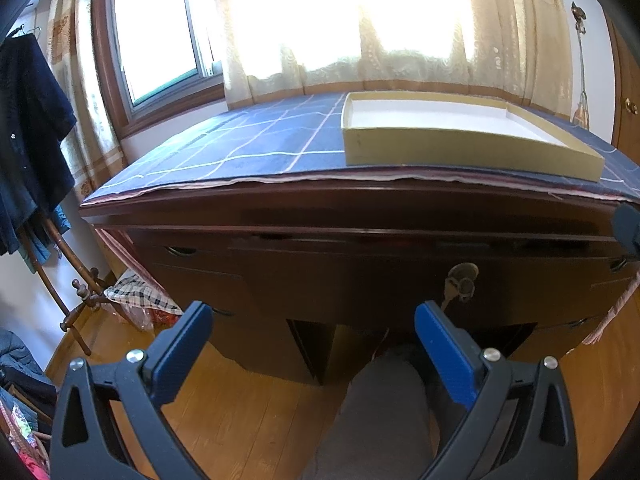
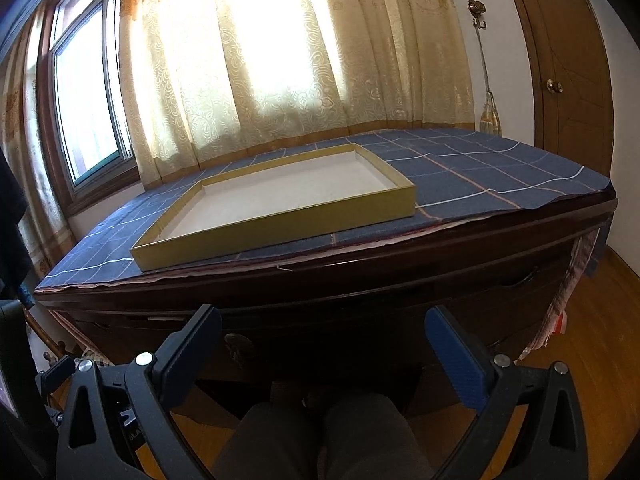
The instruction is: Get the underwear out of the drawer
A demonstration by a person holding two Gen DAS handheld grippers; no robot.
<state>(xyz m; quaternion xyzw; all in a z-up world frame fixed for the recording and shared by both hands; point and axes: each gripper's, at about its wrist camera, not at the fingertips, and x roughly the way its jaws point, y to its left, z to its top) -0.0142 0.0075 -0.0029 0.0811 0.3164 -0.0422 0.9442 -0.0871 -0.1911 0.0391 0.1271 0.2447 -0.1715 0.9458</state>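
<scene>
Both grippers (image 1: 314, 310) (image 2: 322, 314) spread, empty, facing dark desk (image 1: 360, 208), drawer fronts shadowed, underwear unseen.

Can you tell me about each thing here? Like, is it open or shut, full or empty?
Left tongs: open, holding nothing.
Right tongs: open, holding nothing.
Box: on the desk cloth, no lid, empty.
Middle drawer: shut, key in its lock.
Curtain: drawn across the window.
Cloth: spread flat over the desk top.
Door: shut.
</scene>
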